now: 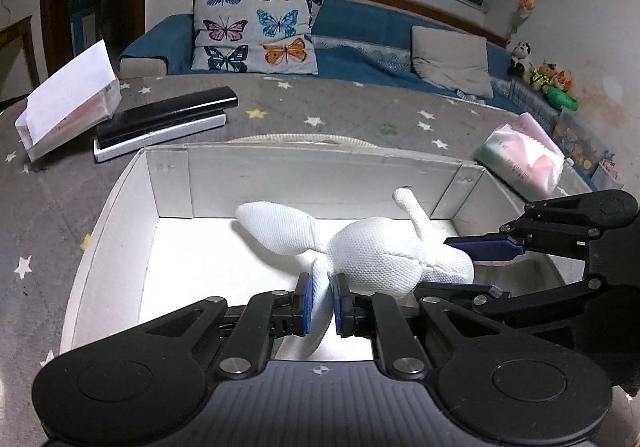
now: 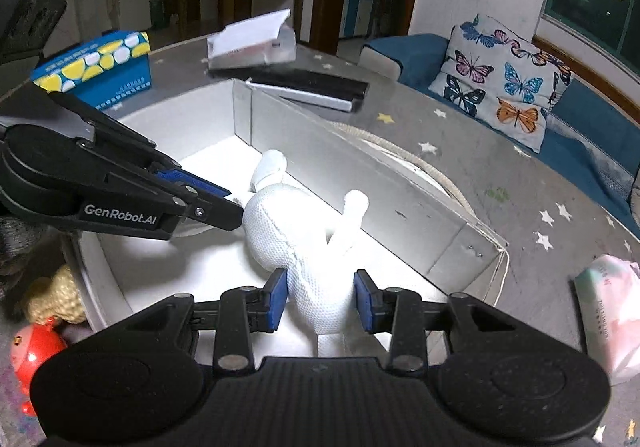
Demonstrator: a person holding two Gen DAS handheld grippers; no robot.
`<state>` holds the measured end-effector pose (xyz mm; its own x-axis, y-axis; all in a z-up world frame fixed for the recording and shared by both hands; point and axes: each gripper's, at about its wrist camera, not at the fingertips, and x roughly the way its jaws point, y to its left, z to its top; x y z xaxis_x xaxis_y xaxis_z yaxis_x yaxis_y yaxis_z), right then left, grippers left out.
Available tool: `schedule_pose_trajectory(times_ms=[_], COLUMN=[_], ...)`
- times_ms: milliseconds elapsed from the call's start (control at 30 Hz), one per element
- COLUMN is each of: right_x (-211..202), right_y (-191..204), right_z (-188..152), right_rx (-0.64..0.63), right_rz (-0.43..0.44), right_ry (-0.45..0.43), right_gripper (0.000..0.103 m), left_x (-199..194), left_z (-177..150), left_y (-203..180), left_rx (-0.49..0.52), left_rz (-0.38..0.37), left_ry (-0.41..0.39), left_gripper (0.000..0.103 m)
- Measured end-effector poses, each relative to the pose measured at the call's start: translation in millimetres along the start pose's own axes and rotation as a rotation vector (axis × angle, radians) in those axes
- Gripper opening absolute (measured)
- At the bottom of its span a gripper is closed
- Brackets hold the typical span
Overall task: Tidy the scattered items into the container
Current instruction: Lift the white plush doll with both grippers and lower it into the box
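Note:
A white knitted soft toy (image 1: 380,253) lies inside the open white cardboard box (image 1: 168,167). My left gripper (image 1: 321,301) is shut on one of the toy's limbs, low over the box floor. My right gripper (image 2: 321,299) is closed around the toy's body (image 2: 308,259), its blue pads (image 2: 278,297) pressing both sides. In the left wrist view the right gripper (image 1: 480,267) reaches in from the right. In the right wrist view the left gripper (image 2: 228,203) comes in from the left at the toy's far end.
The box (image 2: 400,191) sits on a grey star-patterned table (image 1: 340,107). On the table are a black and white flat case (image 1: 168,119), a paper-filled holder (image 1: 68,99), a tissue pack (image 1: 524,155) and a blue-yellow box (image 2: 100,67). A red toy (image 2: 32,351) and tan plush (image 2: 56,299) lie outside the box.

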<state>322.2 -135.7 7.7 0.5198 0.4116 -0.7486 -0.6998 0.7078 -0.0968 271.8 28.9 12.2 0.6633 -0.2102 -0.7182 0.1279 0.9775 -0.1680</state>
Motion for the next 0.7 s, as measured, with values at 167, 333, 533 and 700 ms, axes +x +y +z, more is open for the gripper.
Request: schedule_pose_trajectory(times_ms=[167, 333, 533, 700], right_x=[1.9, -0.5, -9.4, -26.3], right_y=[1.2, 1.2, 1.6, 7.8], right_z=[-2.2, -2.3, -2.3, -6.1], right_rx=[0.001, -0.001, 0.013, 0.017], right_rz=[-0.02, -0.071, -0.075, -0.068], right_ry=[0.0, -0.016, -0.044, -0.084], right_gripper=[0.038, 0.048, 0.049, 0.06], left_x=[-0.3, -3.7, -12.1, -24.7], left_z=[-1.0, -1.3, -3.7, -7.5], left_y=[-0.6, -2.0, -3.2, -7.7], left_rx=[0.0, 0.002, 0.007, 0.015], left_rz=[0.006, 0.012, 0.016, 0.008], left_ry=[-0.004, -0.009, -0.02, -0.04], left_gripper=[0.013, 0.014, 0.014, 0.014])
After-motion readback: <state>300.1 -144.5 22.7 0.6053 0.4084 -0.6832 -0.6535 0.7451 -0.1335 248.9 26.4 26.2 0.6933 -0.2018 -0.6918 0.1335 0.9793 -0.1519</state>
